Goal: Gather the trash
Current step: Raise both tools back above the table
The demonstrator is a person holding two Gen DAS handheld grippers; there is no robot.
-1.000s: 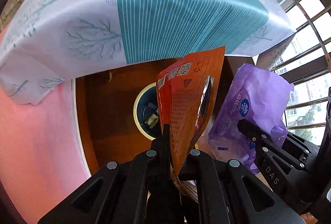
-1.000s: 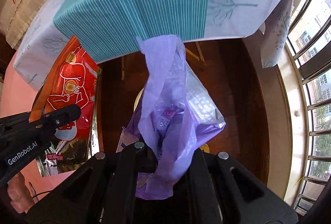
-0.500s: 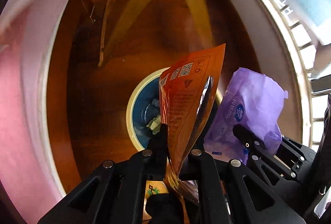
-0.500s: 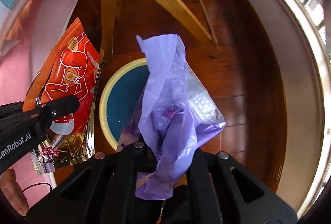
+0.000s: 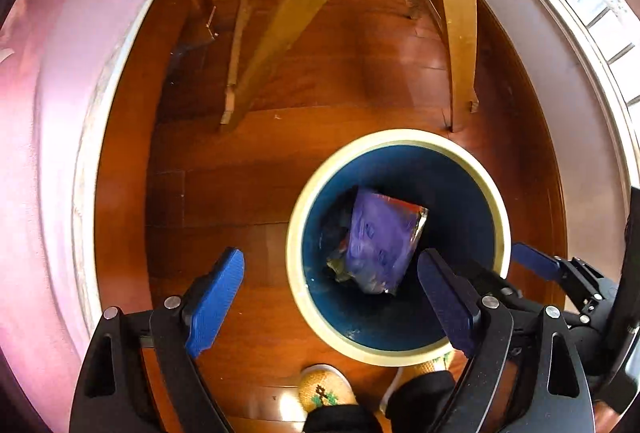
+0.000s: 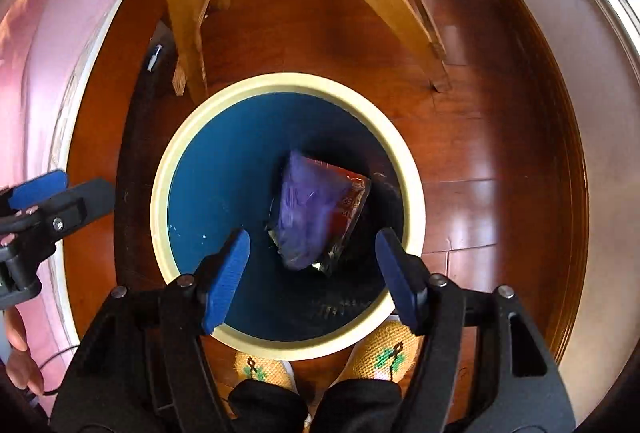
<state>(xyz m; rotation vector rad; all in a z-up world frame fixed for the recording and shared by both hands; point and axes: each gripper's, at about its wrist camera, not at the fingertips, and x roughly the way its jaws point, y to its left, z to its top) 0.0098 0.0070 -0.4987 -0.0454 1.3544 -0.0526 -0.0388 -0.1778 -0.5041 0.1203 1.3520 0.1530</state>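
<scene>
A round bin [image 5: 298,233] with a cream rim and dark blue inside stands on the wooden floor; it also shows in the right wrist view [image 6: 160,193]. Inside lie a purple wrapper [image 5: 380,241] [image 6: 308,209] on top of an orange packet [image 6: 352,201], whose edge shows beneath it. My left gripper [image 5: 332,297] is open and empty above the bin's left rim. My right gripper [image 6: 312,273] is open and empty above the bin's near side. The right gripper's fingers [image 5: 532,265] show in the left wrist view at the right.
Wooden table legs [image 5: 304,1] [image 6: 188,5] stand beyond the bin. A pink wall [image 5: 48,153] runs along the left and a pale wall [image 5: 580,113] along the right. Two feet in yellow knitted slippers [image 6: 384,353] stand just before the bin.
Both grippers have opened and let go: the orange packet and the purple wrapper have dropped into the bin. Both cameras have tilted down toward the bin and floor.
</scene>
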